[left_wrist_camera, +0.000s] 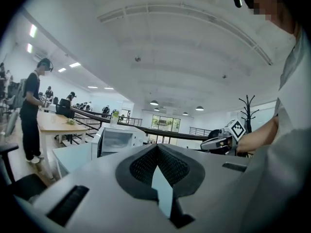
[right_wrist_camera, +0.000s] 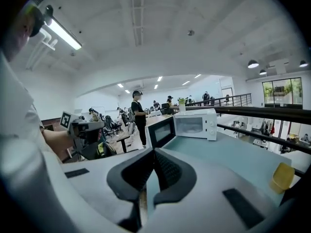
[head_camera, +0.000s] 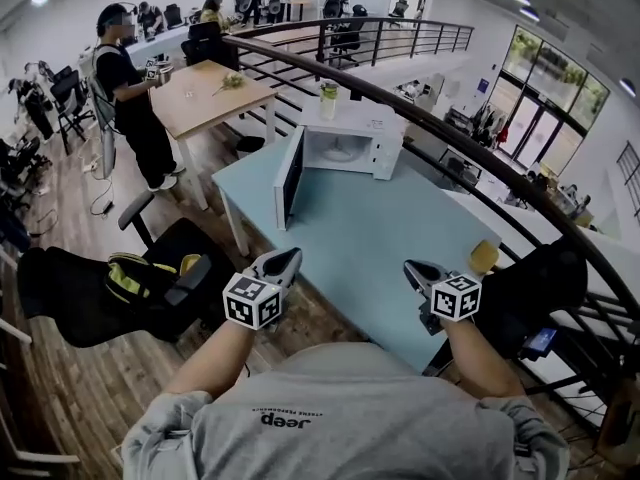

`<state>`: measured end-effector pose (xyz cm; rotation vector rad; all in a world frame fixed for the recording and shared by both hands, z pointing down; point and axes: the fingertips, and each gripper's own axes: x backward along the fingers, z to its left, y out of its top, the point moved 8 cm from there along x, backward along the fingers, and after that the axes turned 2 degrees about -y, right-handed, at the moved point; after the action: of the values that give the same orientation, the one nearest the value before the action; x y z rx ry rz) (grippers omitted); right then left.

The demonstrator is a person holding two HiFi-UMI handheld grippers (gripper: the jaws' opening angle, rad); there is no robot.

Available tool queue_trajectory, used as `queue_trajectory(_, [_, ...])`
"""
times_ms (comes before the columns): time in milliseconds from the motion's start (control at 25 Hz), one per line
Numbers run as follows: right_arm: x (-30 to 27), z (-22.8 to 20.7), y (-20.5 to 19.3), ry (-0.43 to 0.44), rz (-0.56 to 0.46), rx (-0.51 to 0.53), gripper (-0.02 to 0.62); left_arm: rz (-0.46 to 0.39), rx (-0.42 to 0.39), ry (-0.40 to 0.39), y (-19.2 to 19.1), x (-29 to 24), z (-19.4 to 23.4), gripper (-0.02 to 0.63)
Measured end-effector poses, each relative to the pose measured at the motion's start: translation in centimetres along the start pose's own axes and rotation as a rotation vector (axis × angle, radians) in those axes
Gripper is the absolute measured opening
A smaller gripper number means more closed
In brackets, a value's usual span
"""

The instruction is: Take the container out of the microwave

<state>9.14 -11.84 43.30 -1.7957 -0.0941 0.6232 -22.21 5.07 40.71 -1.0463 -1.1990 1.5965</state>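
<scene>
One small translucent yellow container is what I am watching. It stands upright at the right edge of the pale blue desk, outside the boxy white microwave and well apart from it. In the right gripper view the same container shows low at the right, beside the desk's edge.

My right claw hovers over the near part of the desk, close to the container but not touching it. Its own view shows the right claw with the pad tips pressed together and nothing between them.

My left claw hangs at the desk's near left edge. Its view shows the left claw pinched closed as well, and empty.

The microwave sits at the far end of the desk with its dark-windowed door swung wide to the left. A green-topped bottle stands on its roof. A curved black railing runs behind the desk. Further left there is a wooden desk with a person in dark clothes standing beside it. A black chair sits at my near left.
</scene>
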Motion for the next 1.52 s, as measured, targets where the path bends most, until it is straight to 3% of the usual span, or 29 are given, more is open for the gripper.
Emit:
queue_trajectory(200, [4.5, -3.0, -2.9, 0.03, 0.043, 0.039, 0.02, -0.023, 0.079, 0.058, -2.7, -0.6, -4.8, 0.006])
queue_trajectory(520, [7.4, -5.3, -5.6, 0.059, 0.015, 0.016, 0.018, 0.004, 0.063, 0.07, -4.5, -1.6, -9.1, 0.006])
queue_trajectory(960, [6.2, -4.8, -5.9, 0.087, -0.018, -0.009, 0.017, 0.03, 0.058, 0.062, -4.9, -1.6, -8.9, 0.006])
queue_trajectory(1520, [5.9, -3.9, -6.3, 0.08, 0.031, 0.04, 0.017, 0.031, 0.068, 0.052, -5.0, -1.3, -8.4, 0.006])
